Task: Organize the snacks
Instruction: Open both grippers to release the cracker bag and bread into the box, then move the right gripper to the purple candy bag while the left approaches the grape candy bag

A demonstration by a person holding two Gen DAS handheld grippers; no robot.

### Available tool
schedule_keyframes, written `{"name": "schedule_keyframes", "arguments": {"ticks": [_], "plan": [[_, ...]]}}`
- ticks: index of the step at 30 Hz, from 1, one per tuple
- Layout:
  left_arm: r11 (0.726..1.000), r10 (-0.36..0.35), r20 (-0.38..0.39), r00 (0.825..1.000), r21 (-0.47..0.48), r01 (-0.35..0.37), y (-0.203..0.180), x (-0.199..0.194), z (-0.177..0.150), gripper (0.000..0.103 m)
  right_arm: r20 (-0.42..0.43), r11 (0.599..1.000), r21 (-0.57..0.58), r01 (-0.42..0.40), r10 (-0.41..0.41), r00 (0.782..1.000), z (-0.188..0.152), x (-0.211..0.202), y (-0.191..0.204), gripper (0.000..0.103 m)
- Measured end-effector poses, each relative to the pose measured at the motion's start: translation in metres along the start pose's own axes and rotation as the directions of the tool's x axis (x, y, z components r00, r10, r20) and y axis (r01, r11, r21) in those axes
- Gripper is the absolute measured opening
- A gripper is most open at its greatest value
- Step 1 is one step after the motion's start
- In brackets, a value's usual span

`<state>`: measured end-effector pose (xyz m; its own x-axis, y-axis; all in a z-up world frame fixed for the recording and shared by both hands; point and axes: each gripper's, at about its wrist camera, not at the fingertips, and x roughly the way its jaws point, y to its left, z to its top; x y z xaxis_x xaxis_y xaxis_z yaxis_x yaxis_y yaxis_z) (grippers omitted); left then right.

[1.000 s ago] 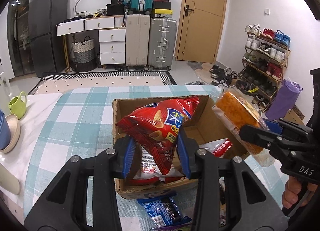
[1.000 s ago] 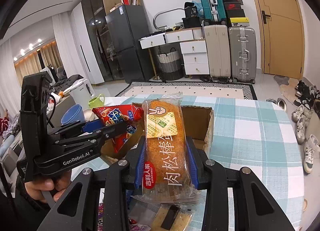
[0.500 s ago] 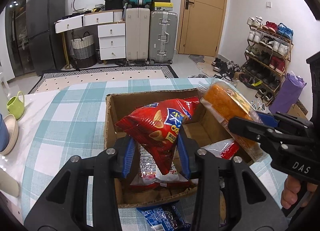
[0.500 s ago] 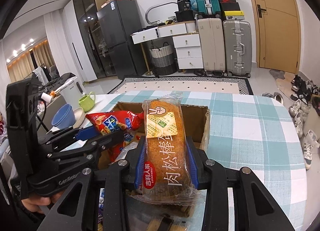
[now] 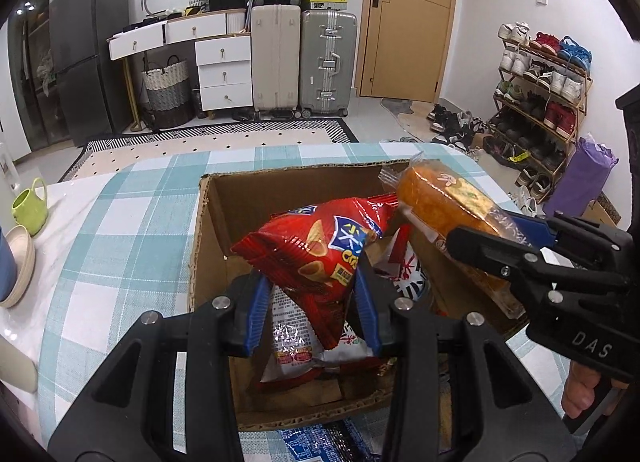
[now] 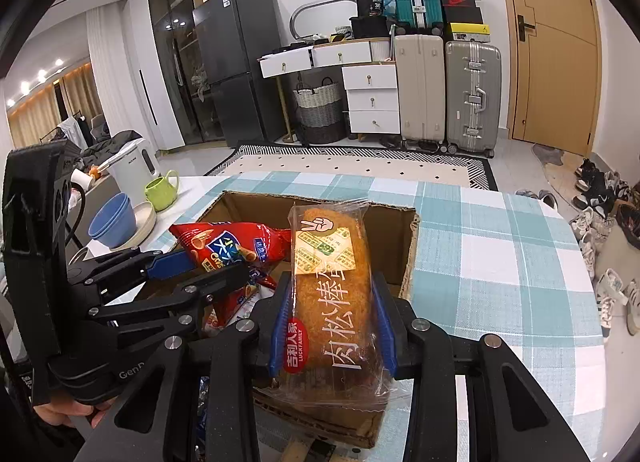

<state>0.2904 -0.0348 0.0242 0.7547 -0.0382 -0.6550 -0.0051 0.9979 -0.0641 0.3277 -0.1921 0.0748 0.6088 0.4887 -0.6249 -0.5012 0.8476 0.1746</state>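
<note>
An open cardboard box (image 5: pixel 224 205) (image 6: pixel 392 229) stands on the checked tablecloth. My left gripper (image 5: pixel 314 304) is shut on a red snack bag (image 5: pixel 316 246) (image 6: pixel 224 246), which hangs over the box's inside. My right gripper (image 6: pixel 330 326) is shut on a clear-wrapped orange bread roll (image 6: pixel 332 286) (image 5: pixel 444 201), held above the box's right part. In the left wrist view the right gripper (image 5: pixel 496 234) comes in from the right. White and red snack packs (image 5: pixel 404 270) lie on the box floor.
A blue snack pack (image 5: pixel 320 442) lies on the table in front of the box. A green mug (image 6: pixel 160 189), blue bowls (image 6: pixel 112 219) and a white kettle (image 6: pixel 132 161) stand at the table's left. A hand (image 5: pixel 580 394) grips the right gripper's handle.
Both grippers have come forward and sunk toward the box with their snacks. The box now looks larger and nearer, and the red bag and the roll hang lower over it.
</note>
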Motion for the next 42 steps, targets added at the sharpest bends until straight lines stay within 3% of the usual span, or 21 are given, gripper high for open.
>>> {"name": "schedule_keyframes", "arguments": {"ticks": [7,12,14,16,19,20,22,29,42], "plan": [[1.000,0.010,-0.026,1.000,-0.015,-0.011,0.008,0.008,0.000,0.036,0.003,1.000,0.006,0.016,-0.016,1.000,0.003,0.008,-0.003,0.037],[0.999,0.023,-0.038,0.999,-0.028,-0.024,0.011,0.007,-0.001,0.038,0.035,1.000,-0.009,0.025,-0.025,0.999,-0.002,-0.007,-0.003,0.049],[1.000,0.020,-0.034,0.999,-0.017,-0.021,0.011,0.001,-0.003,0.047,0.048,1.000,-0.001,0.027,-0.027,0.998,-0.005,-0.018,-0.006,0.059],[1.000,0.023,-0.015,1.000,-0.002,-0.023,0.010,-0.010,-0.004,0.070,0.053,1.000,0.019,0.019,-0.020,0.998,-0.009,-0.028,-0.010,0.082],[1.000,-0.006,0.005,1.000,0.001,0.006,0.010,-0.028,-0.006,0.087,0.049,0.999,0.038,0.024,-0.026,0.998,-0.018,-0.041,-0.012,0.099],[1.000,0.001,0.014,1.000,0.005,-0.001,0.009,-0.034,-0.007,0.089,0.051,0.999,0.041,0.033,-0.035,0.998,-0.021,-0.046,-0.013,0.101],[1.000,0.014,0.025,1.000,0.014,-0.014,0.007,-0.047,-0.011,0.102,0.061,0.998,0.050,0.045,-0.048,0.997,-0.029,-0.056,-0.013,0.102],[1.000,-0.011,0.037,0.999,-0.005,0.012,0.011,-0.091,-0.027,0.102,0.057,0.994,0.105,0.040,-0.047,0.997,-0.052,-0.081,-0.015,0.102],[1.000,-0.011,0.013,1.000,-0.011,0.011,0.019,-0.146,-0.083,0.102,0.025,0.995,0.096,0.032,-0.035,0.999,-0.109,-0.113,0.001,0.102]]}}
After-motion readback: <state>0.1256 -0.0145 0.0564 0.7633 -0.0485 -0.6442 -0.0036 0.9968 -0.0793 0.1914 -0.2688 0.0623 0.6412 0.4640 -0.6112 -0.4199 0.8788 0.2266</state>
